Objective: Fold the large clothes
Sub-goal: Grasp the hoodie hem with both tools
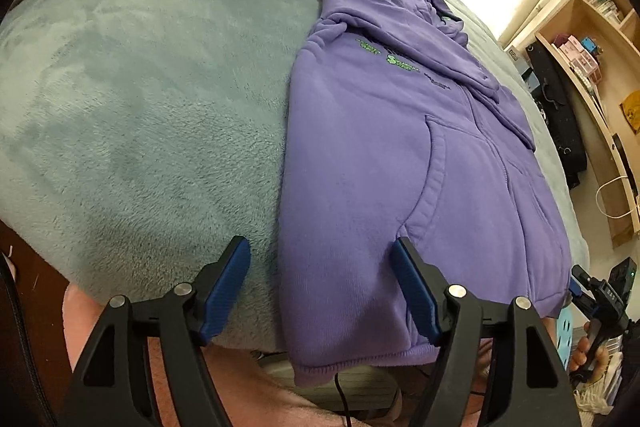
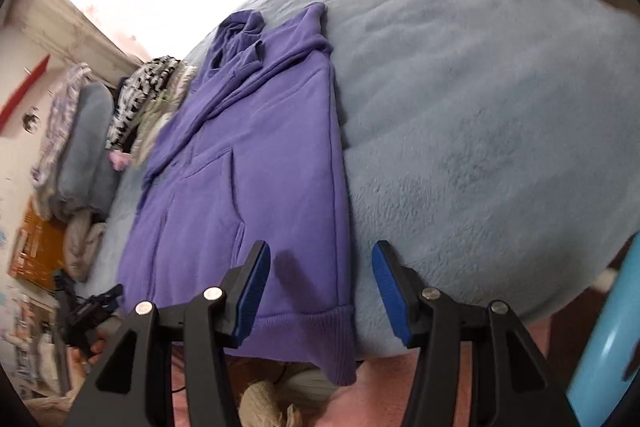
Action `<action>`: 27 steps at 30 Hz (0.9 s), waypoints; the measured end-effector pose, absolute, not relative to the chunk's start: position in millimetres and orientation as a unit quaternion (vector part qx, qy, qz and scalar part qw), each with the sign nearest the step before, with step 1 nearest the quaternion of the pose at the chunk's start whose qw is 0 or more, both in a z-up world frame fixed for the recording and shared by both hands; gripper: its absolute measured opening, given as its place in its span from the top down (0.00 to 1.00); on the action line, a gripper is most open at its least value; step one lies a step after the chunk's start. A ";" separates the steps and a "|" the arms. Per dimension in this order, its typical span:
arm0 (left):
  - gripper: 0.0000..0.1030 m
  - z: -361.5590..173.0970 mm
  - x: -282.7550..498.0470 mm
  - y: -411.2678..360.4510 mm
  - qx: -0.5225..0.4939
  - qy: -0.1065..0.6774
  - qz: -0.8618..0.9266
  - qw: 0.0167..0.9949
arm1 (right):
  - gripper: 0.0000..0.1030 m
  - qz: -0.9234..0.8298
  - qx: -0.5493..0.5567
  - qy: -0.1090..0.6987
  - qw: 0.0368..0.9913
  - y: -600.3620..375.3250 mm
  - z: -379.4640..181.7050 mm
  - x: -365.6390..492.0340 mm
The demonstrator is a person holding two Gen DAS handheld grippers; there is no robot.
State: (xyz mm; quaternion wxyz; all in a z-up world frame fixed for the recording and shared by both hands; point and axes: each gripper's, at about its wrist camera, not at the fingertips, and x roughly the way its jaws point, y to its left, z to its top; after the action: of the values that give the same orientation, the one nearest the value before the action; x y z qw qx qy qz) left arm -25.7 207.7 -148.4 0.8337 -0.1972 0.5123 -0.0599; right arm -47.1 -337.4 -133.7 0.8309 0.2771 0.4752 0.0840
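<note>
Purple hoodie (image 1: 360, 155) lies flat, sleeves folded in, hem overhanging the bed's (image 1: 140, 87) near edge. Left gripper (image 1: 320, 291) and right gripper (image 2: 320, 291) both released, grasping nothing.

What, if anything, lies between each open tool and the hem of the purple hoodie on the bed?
Nothing visible does. The left tool hangs open at the purple hoodie's hem corner, and the right tool is open at the other hem corner. Only the blue blanket lies beneath.

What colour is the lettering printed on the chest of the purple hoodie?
Green lettering on the purple hoodie; it shows best in the left wrist view.
</note>
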 end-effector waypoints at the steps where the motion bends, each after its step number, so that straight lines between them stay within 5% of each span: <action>1: 0.31 -148.9 -23.8 206.4 -0.196 0.513 -0.059 0.834 | 0.48 0.095 0.282 0.473 0.829 -336.5 -136.1 -46.4; 25: 0.34 -151.0 -33.8 188.4 -0.218 0.503 -0.142 0.824 | 0.49 0.239 0.333 0.450 0.793 -297.8 -158.2 -25.6; 27: 0.48 -147.6 -35.4 187.4 -0.233 0.488 -0.161 0.825 | 0.54 0.241 0.336 0.446 0.794 -299.9 -159.1 -28.4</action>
State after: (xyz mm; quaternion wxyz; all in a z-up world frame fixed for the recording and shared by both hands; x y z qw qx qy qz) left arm -35.4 187.4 -147.6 0.8253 -0.2335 0.4883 -0.1610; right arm -28.4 -299.9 -159.1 0.7938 0.3362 0.4456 0.2415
